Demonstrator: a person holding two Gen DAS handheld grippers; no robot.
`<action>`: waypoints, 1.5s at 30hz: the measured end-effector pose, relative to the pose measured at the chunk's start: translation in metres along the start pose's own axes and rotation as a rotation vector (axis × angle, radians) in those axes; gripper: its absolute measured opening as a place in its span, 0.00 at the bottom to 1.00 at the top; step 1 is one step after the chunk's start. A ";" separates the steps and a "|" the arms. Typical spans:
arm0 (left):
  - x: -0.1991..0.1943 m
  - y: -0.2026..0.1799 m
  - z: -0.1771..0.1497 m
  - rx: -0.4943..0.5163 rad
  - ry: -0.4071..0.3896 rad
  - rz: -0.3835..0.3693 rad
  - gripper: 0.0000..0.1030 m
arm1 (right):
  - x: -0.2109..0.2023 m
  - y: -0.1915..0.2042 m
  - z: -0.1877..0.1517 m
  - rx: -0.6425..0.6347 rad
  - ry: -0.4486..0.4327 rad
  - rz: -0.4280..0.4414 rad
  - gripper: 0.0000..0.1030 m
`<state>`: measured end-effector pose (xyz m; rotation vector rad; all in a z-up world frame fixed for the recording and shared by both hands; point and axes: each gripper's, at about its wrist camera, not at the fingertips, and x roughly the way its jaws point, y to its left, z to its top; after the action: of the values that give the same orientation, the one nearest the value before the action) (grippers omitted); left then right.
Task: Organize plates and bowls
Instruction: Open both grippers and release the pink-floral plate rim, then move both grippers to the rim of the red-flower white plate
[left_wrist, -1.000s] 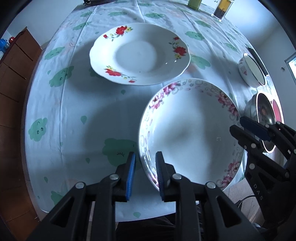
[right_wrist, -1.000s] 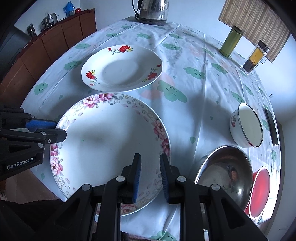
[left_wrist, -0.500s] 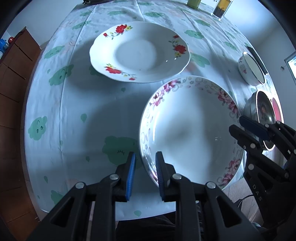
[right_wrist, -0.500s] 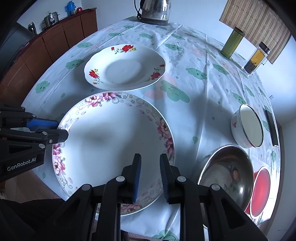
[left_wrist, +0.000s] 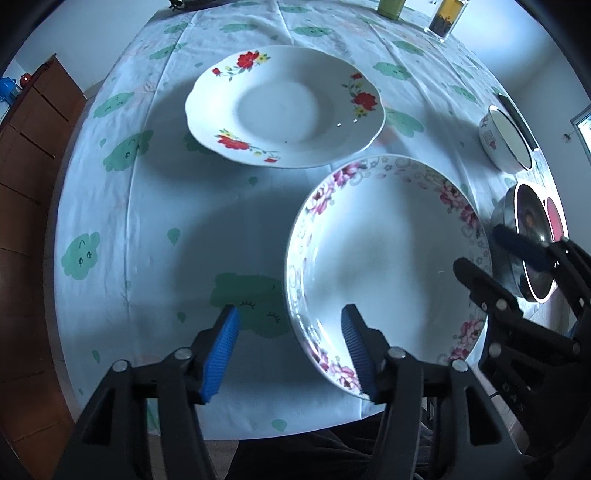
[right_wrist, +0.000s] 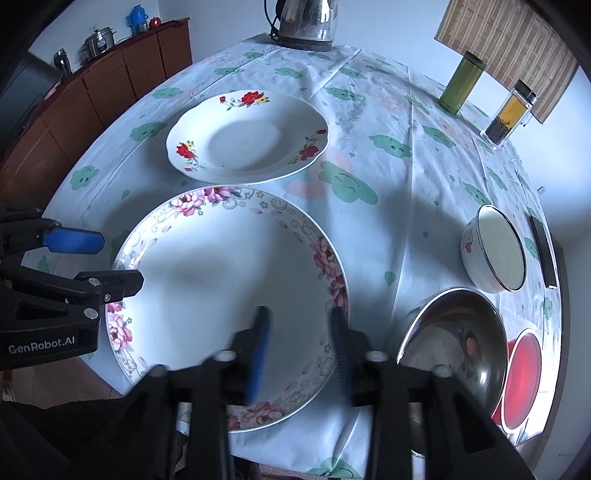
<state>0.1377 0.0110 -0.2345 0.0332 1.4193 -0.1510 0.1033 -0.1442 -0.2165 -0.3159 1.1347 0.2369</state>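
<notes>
A large plate with pink flowers (left_wrist: 388, 258) (right_wrist: 229, 288) lies on the table near its front edge. A smaller plate with red flowers (left_wrist: 284, 107) (right_wrist: 247, 136) lies just behind it. My left gripper (left_wrist: 290, 350) is open, its jaws astride the pink plate's near left rim; it also shows in the right wrist view (right_wrist: 92, 258). My right gripper (right_wrist: 299, 350) is open over the plate's near right rim, blurred by motion; it shows at the right of the left wrist view (left_wrist: 495, 251).
A steel bowl (right_wrist: 454, 339), a red bowl (right_wrist: 524, 373) and a white enamel bowl (right_wrist: 495, 254) stand at the right. A kettle (right_wrist: 306, 22), a green bottle (right_wrist: 461, 83) and a spice jar (right_wrist: 511, 110) stand at the back. A wooden cabinet (right_wrist: 92, 99) is at the left.
Both grippers were shut on the pink plate's rim and have now opened. The plate lies a little nearer the red-flowered plate.
</notes>
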 end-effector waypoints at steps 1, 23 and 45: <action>0.000 0.001 0.000 -0.002 0.000 0.001 0.61 | -0.002 -0.001 0.001 0.003 -0.008 -0.003 0.54; 0.002 0.014 0.008 -0.028 0.003 0.002 0.75 | 0.002 0.000 0.018 0.044 -0.027 0.053 0.73; 0.004 0.045 0.020 -0.060 0.021 -0.023 0.75 | 0.011 -0.010 0.044 0.147 -0.031 0.093 0.73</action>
<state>0.1631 0.0534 -0.2388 -0.0309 1.4445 -0.1273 0.1483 -0.1371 -0.2086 -0.1294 1.1309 0.2378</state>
